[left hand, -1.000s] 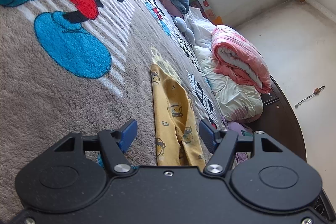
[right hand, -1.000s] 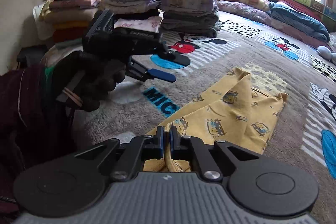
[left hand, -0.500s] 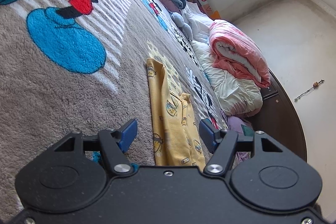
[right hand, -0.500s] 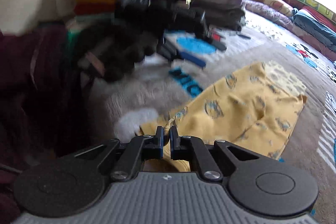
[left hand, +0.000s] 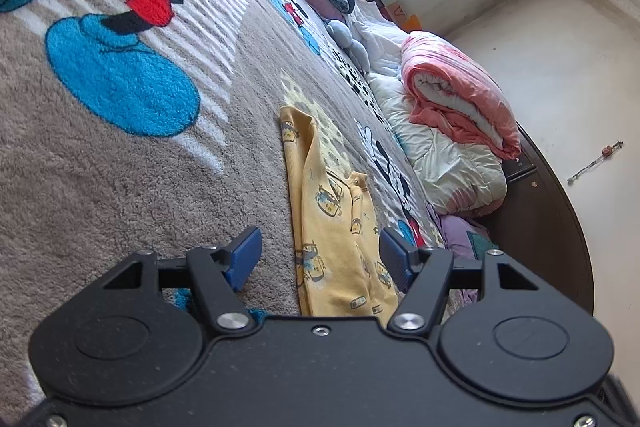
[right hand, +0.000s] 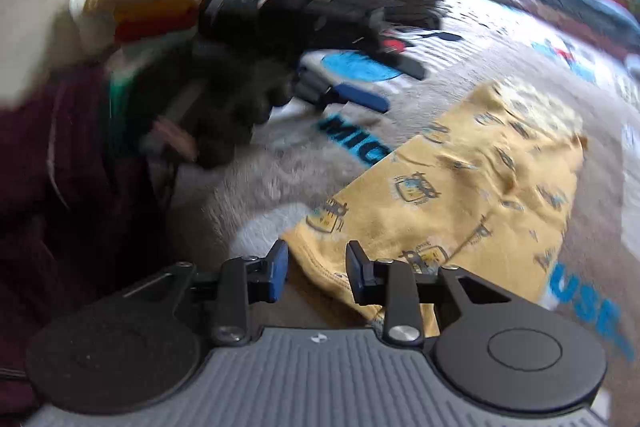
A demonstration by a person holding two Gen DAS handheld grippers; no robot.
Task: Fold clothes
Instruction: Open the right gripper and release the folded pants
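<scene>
the yellow shirt (right hand: pixel 472 195) lies folded flat on the grey cartoon blanket (left hand: pixel 100 163). the right gripper (right hand: pixel 316 267) has just been opening its jaws; the near hem of the shirt sits between them, and the pads no longer press it. the left gripper (left hand: pixel 320 255) hangs open above the blanket, holding nothing, the shirt's edge showing beyond its fingers. a pink quilt (left hand: pixel 456 95) is rolled at the bed's far side.

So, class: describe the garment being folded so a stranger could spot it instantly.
Start at the grey fleece cartoon-mouse blanket covering the bed. Near its edge lies a pale yellow cotton garment, folded flat. Only it carries small blue-and-yellow cartoon prints; the folded clothes stacked behind are plain.
</scene>
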